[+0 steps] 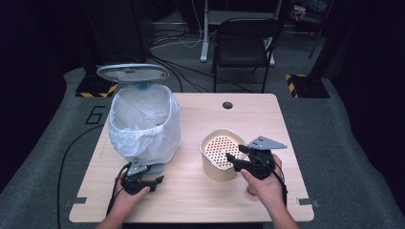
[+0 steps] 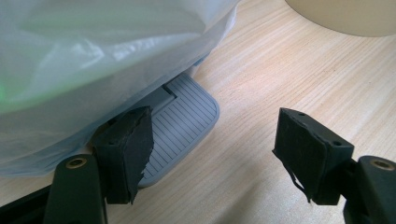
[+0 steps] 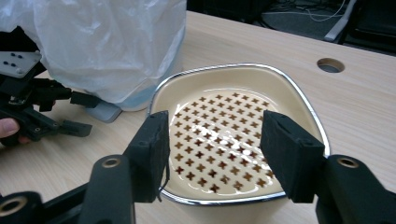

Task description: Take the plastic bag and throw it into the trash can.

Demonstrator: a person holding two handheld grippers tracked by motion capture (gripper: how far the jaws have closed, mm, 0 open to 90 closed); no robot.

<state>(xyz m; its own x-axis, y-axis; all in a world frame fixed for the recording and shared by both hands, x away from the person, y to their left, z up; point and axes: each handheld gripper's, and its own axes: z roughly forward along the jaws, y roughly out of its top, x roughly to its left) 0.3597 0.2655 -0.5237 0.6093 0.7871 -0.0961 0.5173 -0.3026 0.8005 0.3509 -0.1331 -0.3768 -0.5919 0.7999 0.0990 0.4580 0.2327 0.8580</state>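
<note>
**Pedal held, container released – lid up**

Step in hand, judged from the layout: the pedal bin (image 1: pixel 143 121) is kept open while the cream container (image 1: pixel 220 155) is handled beside it.

- Cream container: stands upright at centre-right of the high view on the worktop (image 1: pixel 191 200), chrome-rimmed, with a perforated insert (image 3: pixel 219 140) seen inside. No contents can be made out on the insert.
- Right gripper (image 1: pixel 237 161): placed over the container's near rim, fingers (image 3: pixel 152 154) apart, nothing pressed between them. No grip is shown.
- Bin: upper left of the high view, lined with a white bag (image 2: pixel 84 56), lid (image 1: pixel 133 72) raised.
- Grey pedal (image 2: pixel 182 126): sticks out from under the bag at the bin's base.
- Left gripper (image 1: pixel 155 177): fingers apart, one finger resting on or just over the pedal; actual contact cannot be told.

Next move, as judged: the right gripper is likely to be cleared from the container, or the rim re-gripped. Pedal pressure should be eased slowly so the lid does not slam.
</note>
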